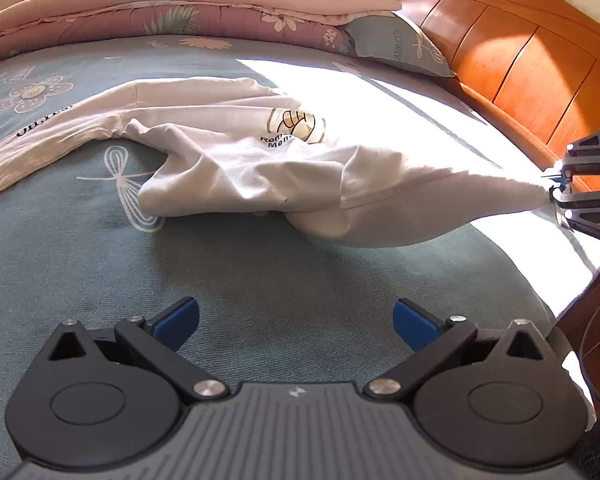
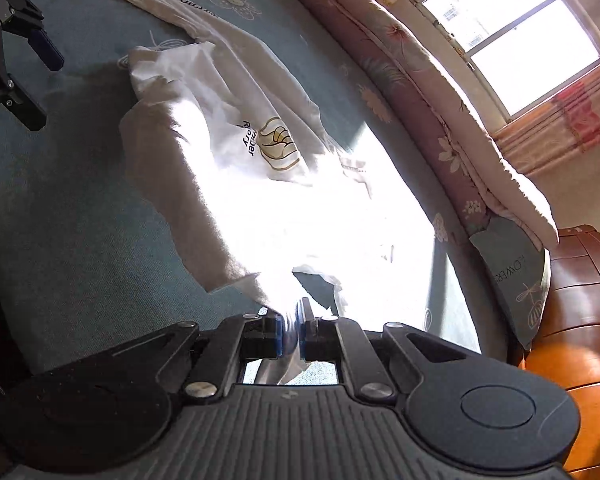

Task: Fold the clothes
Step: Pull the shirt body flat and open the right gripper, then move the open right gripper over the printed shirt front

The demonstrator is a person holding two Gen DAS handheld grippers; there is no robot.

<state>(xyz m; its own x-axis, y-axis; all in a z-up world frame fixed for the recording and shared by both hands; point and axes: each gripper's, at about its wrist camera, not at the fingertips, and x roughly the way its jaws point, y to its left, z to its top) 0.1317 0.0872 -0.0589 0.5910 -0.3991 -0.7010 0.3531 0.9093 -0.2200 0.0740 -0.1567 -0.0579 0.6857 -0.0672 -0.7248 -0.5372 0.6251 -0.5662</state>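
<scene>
A bed (image 1: 260, 280) w/ a blue-grey sheet printed in flowers and dragonflies fills both views, part of it in hard sunlight. An orange-brown wooden headboard (image 1: 520, 64) stands at its far right in the left wrist view. A folded pink floral quilt (image 1: 160, 12) lies along the bed's far edge, w/ a grey-blue pillow (image 1: 404, 46) just beside it, against the headboard. A window (image 2: 512, 36) w/ pink curtains shows behind the quilt in the right wrist view.

A white T-shirt (image 1: 236, 168), the garment being folded, lies rumpled across the middle of the bed, printed logo and black lettering face up, one long part trailing off to the left. Its right end is pulled up off the sheet into a taut point.

The right hand-held gripper (image 2: 291, 332), blue pads pinched nearly together, clamps that point of white cloth; fabric bunches between the pads and hangs below them. It shows at the right edge of the left wrist view, over the sunlit strip.

The left hand-held gripper (image 1: 296, 320) hovers over bare sheet near the shirt, fingers spread wide, nothing between the blue pads (image 1: 178, 318).
</scene>
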